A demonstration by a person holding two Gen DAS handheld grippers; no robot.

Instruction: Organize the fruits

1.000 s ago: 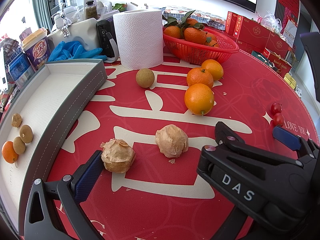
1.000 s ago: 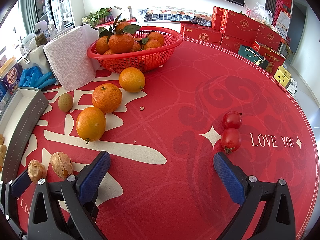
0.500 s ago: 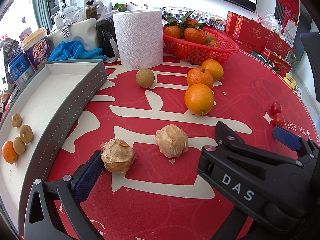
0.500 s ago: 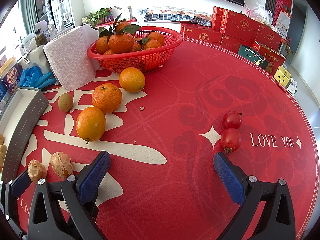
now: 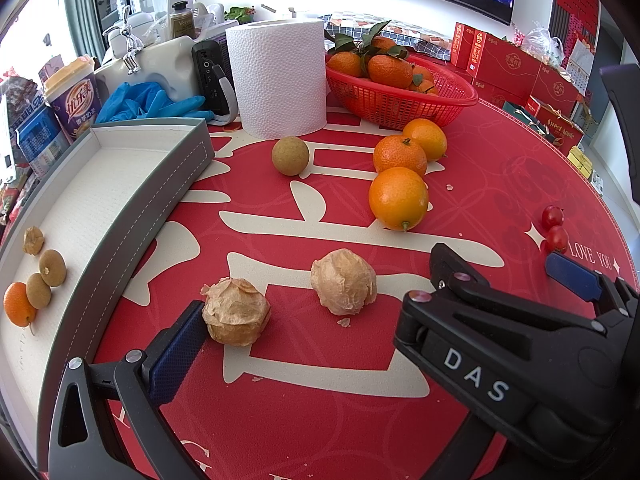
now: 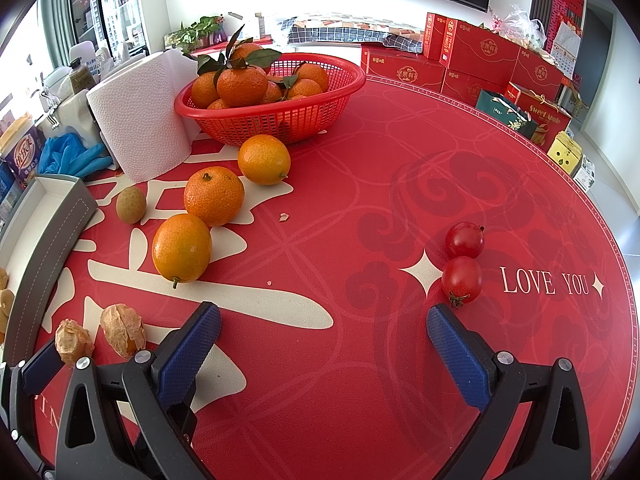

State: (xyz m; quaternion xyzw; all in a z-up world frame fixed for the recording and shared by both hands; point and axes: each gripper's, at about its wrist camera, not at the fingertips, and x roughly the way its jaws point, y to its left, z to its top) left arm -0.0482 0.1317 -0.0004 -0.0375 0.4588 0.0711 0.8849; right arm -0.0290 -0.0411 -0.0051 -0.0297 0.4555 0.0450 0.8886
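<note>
Loose fruit on the red tablecloth (image 6: 400, 184), tray (image 5: 160, 200) at its left edge.
Two husked physalis (image 5: 236, 317) (image 5: 344, 282) lie near the tray; three oranges (image 5: 398, 198) line up toward the red basket (image 5: 400, 100); two cherry tomatoes (image 6: 462, 279) touch, well right.

Between the left gripper's (image 5: 320, 344) jaws lie two husked fruits (image 5: 236, 311) in dry, crinkled papery skins, matt tan. The jaw pads (image 6: 188, 360) are blue rubbery plastic with a fine knurled grain, set in smooth matt black plastic frames with shiny metal rivets. The table cover (image 6: 400, 184) under the jaws looks like soft matt printed cloth, faintly napped. Ahead of the right gripper's (image 6: 324, 344) jaws, two cherry tomatoes (image 6: 462, 276) are smooth and glossy; the oranges (image 6: 182, 248) have a pitted, slightly waxy sheen. Farther ahead stand an embossed paper roll (image 5: 276, 80) and a red plastic mesh basket (image 6: 280, 120). Left of the jaws, the tray (image 5: 160, 188) shows grey stitched leatherette with a rough, matt white lining.
</note>
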